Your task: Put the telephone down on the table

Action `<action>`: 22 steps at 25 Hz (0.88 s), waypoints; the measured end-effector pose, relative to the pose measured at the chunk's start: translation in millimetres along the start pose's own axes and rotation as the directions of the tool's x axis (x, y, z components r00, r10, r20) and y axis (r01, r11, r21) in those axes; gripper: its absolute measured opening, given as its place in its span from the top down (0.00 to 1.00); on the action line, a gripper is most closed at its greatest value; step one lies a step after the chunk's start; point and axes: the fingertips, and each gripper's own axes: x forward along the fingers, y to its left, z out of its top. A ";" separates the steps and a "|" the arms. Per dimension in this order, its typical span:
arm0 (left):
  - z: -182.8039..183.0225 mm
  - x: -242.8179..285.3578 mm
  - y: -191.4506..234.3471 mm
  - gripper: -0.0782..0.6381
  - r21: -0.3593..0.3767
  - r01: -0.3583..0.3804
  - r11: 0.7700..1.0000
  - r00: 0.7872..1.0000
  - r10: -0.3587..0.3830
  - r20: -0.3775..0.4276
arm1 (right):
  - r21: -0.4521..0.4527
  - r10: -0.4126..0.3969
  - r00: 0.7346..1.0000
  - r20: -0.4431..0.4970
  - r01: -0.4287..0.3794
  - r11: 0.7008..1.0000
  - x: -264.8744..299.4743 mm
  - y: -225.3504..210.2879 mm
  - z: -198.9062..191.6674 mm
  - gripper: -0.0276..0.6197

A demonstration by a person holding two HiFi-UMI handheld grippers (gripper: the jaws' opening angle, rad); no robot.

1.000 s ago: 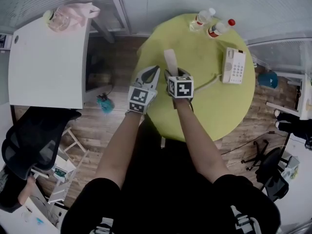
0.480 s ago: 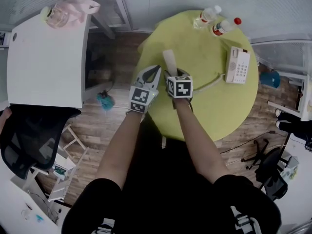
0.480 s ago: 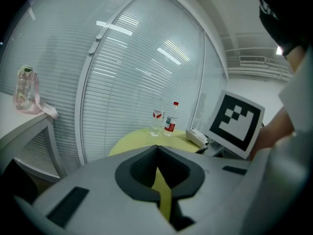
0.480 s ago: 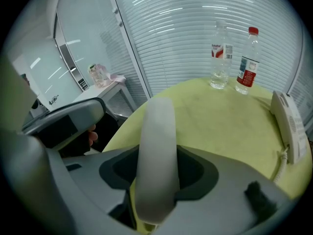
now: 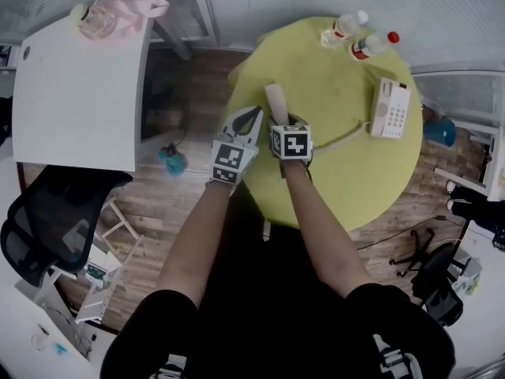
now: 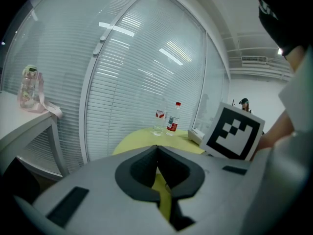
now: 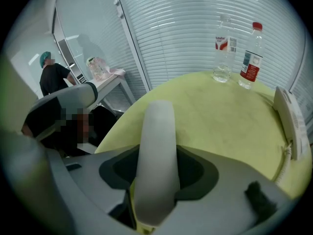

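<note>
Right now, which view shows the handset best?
The right gripper view: the handset fills the middle, close up, held in the jaws of the right tool. The head view shows it small from above, sticking out past that tool over the table. The left gripper view does not show it.

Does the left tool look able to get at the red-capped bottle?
Likely yes, with a long stretch: the left tool is empty, and past the handset in the right tool, the table toward the red-capped bottle is bare.
</note>
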 end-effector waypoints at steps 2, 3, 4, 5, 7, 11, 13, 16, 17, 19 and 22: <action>0.0 -1.0 0.6 0.87 0.000 -0.001 1.000 1.000 0.001 0.002 | -0.006 -0.002 1.000 -0.001 0.002 1.000 0.8 0.6 -1.3 0.62; 0.1 -1.8 1.0 0.87 0.001 -0.002 1.000 1.000 0.002 0.004 | -0.009 -0.004 1.000 -0.001 0.004 1.000 1.0 1.1 -1.3 0.62; 0.6 -2.6 1.5 0.87 0.002 -0.003 1.000 1.000 0.003 0.007 | -0.013 -0.007 1.000 -0.002 0.007 1.000 1.3 1.8 -1.2 0.62; 1.5 -3.3 1.9 0.87 0.003 -0.004 1.000 1.000 0.004 0.011 | -0.019 -0.009 1.000 -0.005 0.009 1.000 1.5 2.6 -0.8 0.62; 4.4 -4.7 1.6 0.87 0.006 -0.006 1.000 1.000 0.006 0.018 | -0.033 -0.008 1.000 -0.009 0.008 0.999 0.0 4.4 0.4 0.62; 16.2 -6.9 0.5 0.87 0.019 -0.002 1.000 0.999 0.002 0.035 | -0.047 -0.002 1.000 0.002 0.002 0.999 -8.8 6.3 6.4 0.59; 23.7 -9.1 -0.3 0.87 0.028 0.000 1.000 0.999 -0.001 0.044 | -0.055 -0.008 1.000 0.020 0.009 0.998 -17.6 5.4 12.5 0.59; 36.2 -14.8 -4.9 0.87 0.043 0.004 0.999 0.999 -0.006 0.054 | -0.058 -0.002 0.998 0.062 0.006 0.998 -39.7 6.3 26.0 0.59; 41.5 -16.4 -7.7 0.87 0.046 0.010 0.999 0.998 -0.013 0.056 | -0.051 0.009 0.997 0.082 -0.004 0.999 -49.4 7.1 31.9 0.59; 52.7 -19.2 -16.2 0.87 0.053 0.034 0.998 0.998 -0.037 0.060 | -0.042 0.033 0.992 0.120 -0.028 0.999 -71.4 8.3 43.1 0.59; 72.1 -25.9 -34.0 0.87 0.076 0.074 0.994 0.995 -0.079 0.065 | -0.079 0.042 0.982 0.183 -0.028 0.996 -109.7 5.1 54.6 0.59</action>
